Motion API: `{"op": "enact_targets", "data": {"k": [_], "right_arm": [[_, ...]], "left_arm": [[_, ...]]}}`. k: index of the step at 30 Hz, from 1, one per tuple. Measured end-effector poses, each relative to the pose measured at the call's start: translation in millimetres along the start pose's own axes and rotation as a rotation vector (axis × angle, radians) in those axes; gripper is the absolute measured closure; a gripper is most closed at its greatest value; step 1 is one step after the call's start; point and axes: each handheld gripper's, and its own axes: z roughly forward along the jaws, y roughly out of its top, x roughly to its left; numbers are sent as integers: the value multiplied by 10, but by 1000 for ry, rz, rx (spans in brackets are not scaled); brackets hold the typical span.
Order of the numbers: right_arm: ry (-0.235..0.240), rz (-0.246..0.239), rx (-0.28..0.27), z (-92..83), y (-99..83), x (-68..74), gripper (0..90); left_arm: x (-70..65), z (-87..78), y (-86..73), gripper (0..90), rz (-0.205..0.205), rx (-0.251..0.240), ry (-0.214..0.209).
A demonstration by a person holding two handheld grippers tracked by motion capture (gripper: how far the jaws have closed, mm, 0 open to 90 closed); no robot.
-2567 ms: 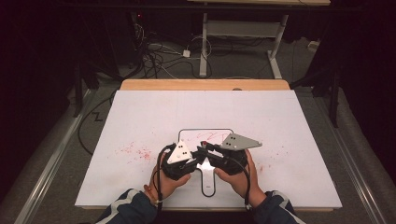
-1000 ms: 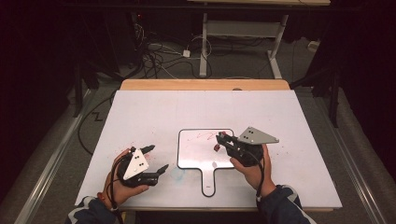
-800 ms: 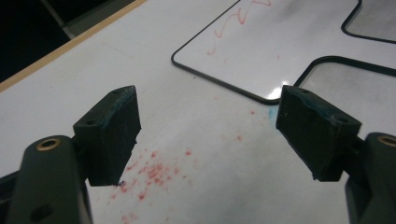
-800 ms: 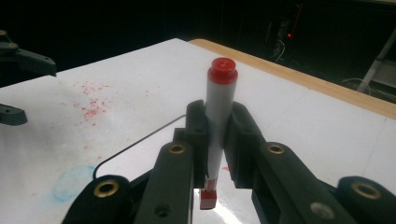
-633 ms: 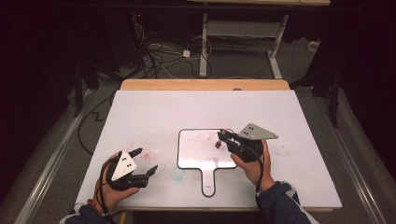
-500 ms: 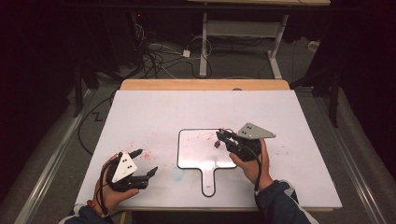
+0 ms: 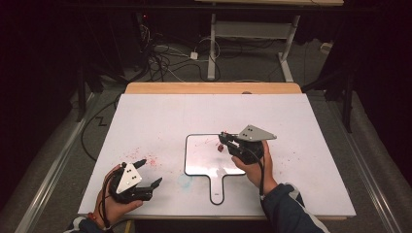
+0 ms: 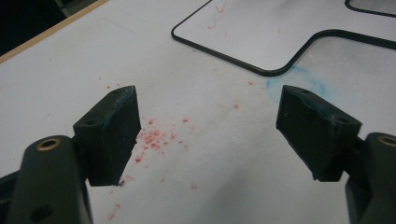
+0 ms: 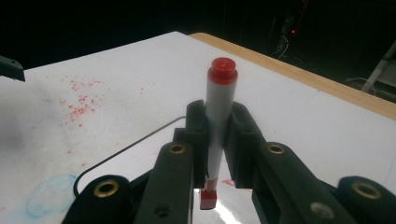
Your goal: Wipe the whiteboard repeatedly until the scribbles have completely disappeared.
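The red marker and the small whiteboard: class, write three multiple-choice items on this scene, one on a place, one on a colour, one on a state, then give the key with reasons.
1. Where is the right gripper?
A. over the small whiteboard
B. off the table's far edge
C. beside the left gripper

2. What colour is the end cap of the marker?
A. blue
B. red
C. green

3. How do the jaws of the left gripper stand?
A. clamped on a marker
C. closed on a cloth
B. open, with nothing between them

Key: 1 A, since the high view shows the right gripper's tip above the board's right part. 2 B, since the right gripper view shows a red cap on a white barrel. 3 B, since the left gripper view shows only the speckled table between the spread pads.
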Motion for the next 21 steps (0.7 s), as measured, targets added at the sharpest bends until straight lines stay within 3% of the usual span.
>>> {"op": "enact_targets", "data": {"k": [6, 13, 15, 17, 21], "right_arm": [[-7, 26, 8, 137, 26, 12, 816], [-20, 18, 16, 270, 78, 65, 816], [-27, 10, 28, 362, 96, 101, 816], [-23, 12, 33, 397, 99, 114, 816], [-20, 3, 54, 536, 130, 182, 817]], "left_arm": [[7, -50, -19, 206, 4, -6, 19], [-1, -21, -23, 206, 9, 5, 14], [-15, -28, -25, 206, -6, 10, 9], [-13, -31, -23, 207, 13, 15, 18], [-16, -31, -28, 206, 8, 20, 20]]}}
